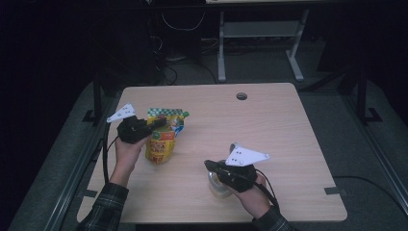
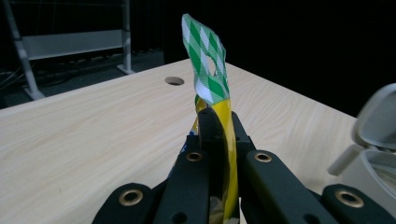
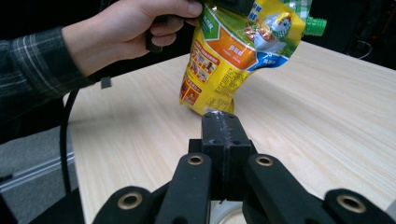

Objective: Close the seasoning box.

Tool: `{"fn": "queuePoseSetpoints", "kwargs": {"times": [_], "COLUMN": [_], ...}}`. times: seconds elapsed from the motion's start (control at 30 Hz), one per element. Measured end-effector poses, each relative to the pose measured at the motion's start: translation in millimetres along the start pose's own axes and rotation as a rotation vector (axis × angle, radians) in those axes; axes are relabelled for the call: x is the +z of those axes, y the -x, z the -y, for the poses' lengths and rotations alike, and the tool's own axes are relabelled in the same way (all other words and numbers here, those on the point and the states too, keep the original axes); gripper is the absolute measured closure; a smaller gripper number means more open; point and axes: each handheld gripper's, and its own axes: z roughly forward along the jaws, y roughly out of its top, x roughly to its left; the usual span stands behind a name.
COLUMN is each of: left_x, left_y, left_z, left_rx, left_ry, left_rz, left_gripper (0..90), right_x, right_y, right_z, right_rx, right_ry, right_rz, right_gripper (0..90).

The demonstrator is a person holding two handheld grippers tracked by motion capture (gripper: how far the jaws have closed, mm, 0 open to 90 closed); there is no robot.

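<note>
Biggest thing first: the tabletop [image 1: 269,120] is pale wood with a round cable hole [image 1: 241,96] near the middle of its far edge. Loads of bare wood across the far right half and along the right edge, so plenty of room to swing over there. The near edge is more crowded since both my hands come in from it.

Next the yellow spout pouch [image 1: 162,139], standing toward the left edge, about midway between the near and far edges, its bottom touching the wood. Its green checkered top strip [image 2: 205,60] sticks up past my left gripper [image 1: 156,124], whose jaws are clamped tight on the pouch just under that strip. A green cap [image 3: 314,25] pokes out at the upper corner.

My right gripper [image 1: 211,166] sits near the near edge, right of centre, jaws pressed fully together with nothing between them. Right under it is a small clear container [image 1: 219,187] with a flip-open grey lid [image 2: 378,116], well apart from the pouch.
</note>
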Motion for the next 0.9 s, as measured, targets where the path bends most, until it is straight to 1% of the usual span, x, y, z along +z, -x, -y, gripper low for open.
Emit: {"fn": "queuePoseSetpoints", "kwargs": {"times": [0.03,0.1,0.17,0.2,0.33,0.47,0.57,0.6,0.67,0.73,0.77,0.87,0.9], "left_x": [-3.2,-10.7,-18.5,-22.3,-37.4,-52.1,-59.9,-61.9,-64.9,-67.0,-68.4,-72.4,-74.5], "left_y": [2.0,6.5,11.1,12.7,15.9,17.5,17.9,18.5,19.9,21.6,22.7,25.9,26.3], "left_z": [1.4,4.3,7.0,8.8,18.0,25.9,31.1,32.5,34.8,37.1,38.3,41.7,42.9], "left_rx": [0.002,0.021,0.036,0.036,0.033,0.026,0.005,0.005,0.006,0.003,0.001,0.001,0.008], "left_ry": [0.001,-0.006,-0.010,-0.009,0.007,0.006,0.017,0.015,0.013,0.015,0.015,0.010,-0.005], "left_rz": [-0.004,-0.007,-0.023,-0.027,-0.037,-0.045,-0.043,-0.044,-0.039,-0.040,-0.046,-0.056,-0.056], "left_gripper": [89.9,89.7,89.6,89.4,88.9,88.3,86.7,86.0,85.3,82.3,78.9,65.4,60.8], "right_x": [-1.5,-4.6,-8.4,-10.2,-18.7,-27.0,-32.7,-34.4,-37.6,-40.2,-41.6,-46.7,-48.5], "right_y": [-0.7,-1.2,-0.7,-0.4,0.7,3.2,5.7,6.3,6.7,7.1,7.5,8.3,8.9], "right_z": [0.7,2.4,4.4,5.5,10.3,13.2,15.9,17.0,19.3,21.4,22.3,24.4,25.2], "right_rx": [0.001,-0.005,-0.001,-0.002,0.013,0.016,0.019,0.016,0.018,0.023,0.023,0.027,0.029], "right_ry": [-0.002,-0.003,-0.005,-0.002,-0.011,-0.002,0.007,0.010,0.013,0.011,0.011,0.013,0.015], "right_rz": [-0.009,-0.012,-0.019,-0.018,-0.034,-0.055,-0.055,-0.062,-0.058,-0.058,-0.055,-0.051,-0.049], "right_gripper": [89.6,89.6,89.6,89.6,89.6,89.5,89.1,89.0,89.0,88.6,88.6,88.6,88.6]}}
